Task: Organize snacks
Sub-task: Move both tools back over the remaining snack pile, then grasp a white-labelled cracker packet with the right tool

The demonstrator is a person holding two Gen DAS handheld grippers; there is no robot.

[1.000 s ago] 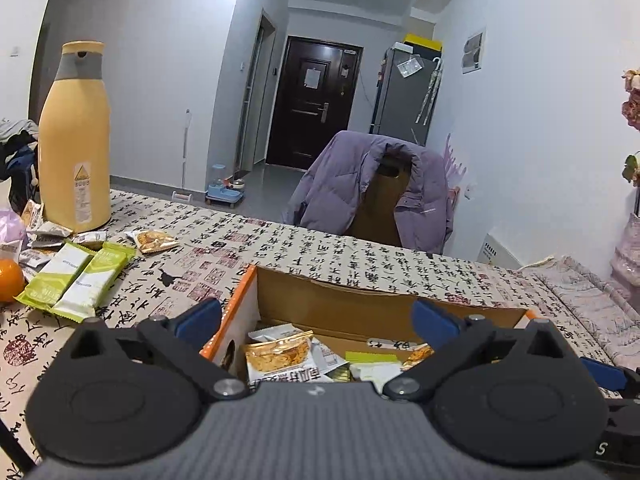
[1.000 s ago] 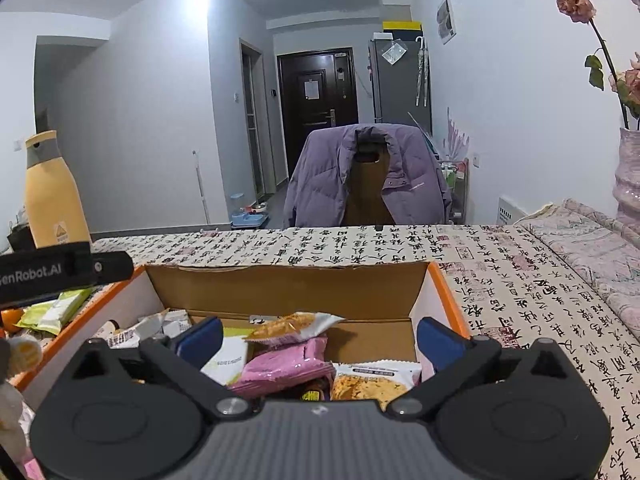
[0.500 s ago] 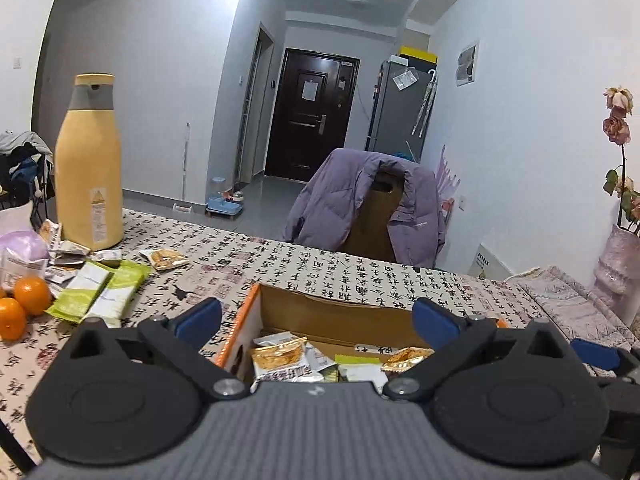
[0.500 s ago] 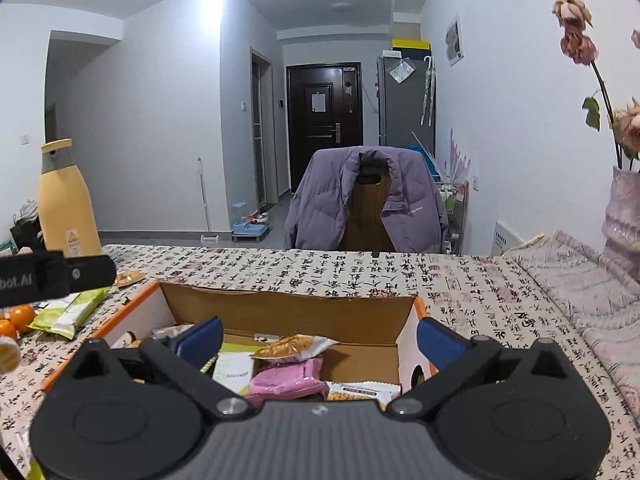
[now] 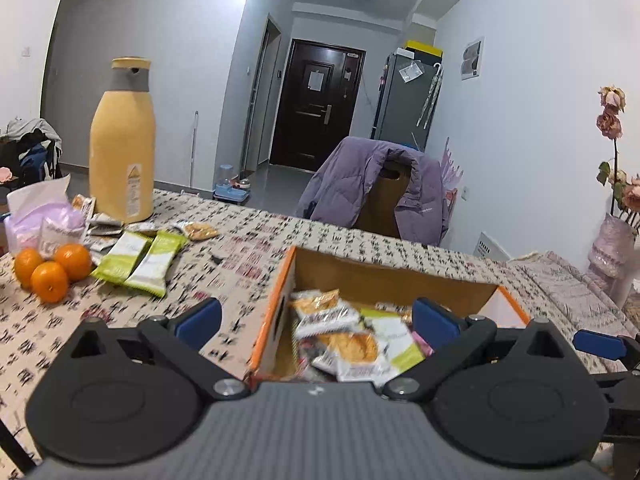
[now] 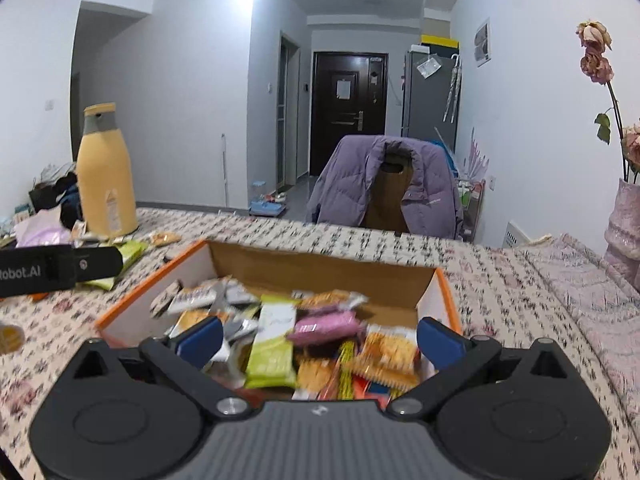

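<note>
An open cardboard box with orange edges (image 5: pixel 276 304) (image 6: pixel 324 268) sits on the patterned table and holds several snack packets: green (image 6: pixel 272 344), pink (image 6: pixel 326 326) and orange cracker packs (image 6: pixel 390 356). My left gripper (image 5: pixel 316 320) is open and empty, above the box's left edge. My right gripper (image 6: pixel 318 338) is open and empty, above the box's near side. Two green packets (image 5: pixel 140 256) and several small packets (image 5: pixel 196 230) lie loose on the table to the left.
A tall yellow bottle (image 5: pixel 122 144) stands at the back left. Three oranges (image 5: pixel 52 268) and a pink tissue pack (image 5: pixel 38 216) lie at the left. A chair with a purple jacket (image 5: pixel 380 192) stands behind the table. A vase of flowers (image 5: pixel 616 248) is at the right.
Both grippers have risen and pulled back from the box, so more of the box's contents and the table show. Both stay open and empty.
</note>
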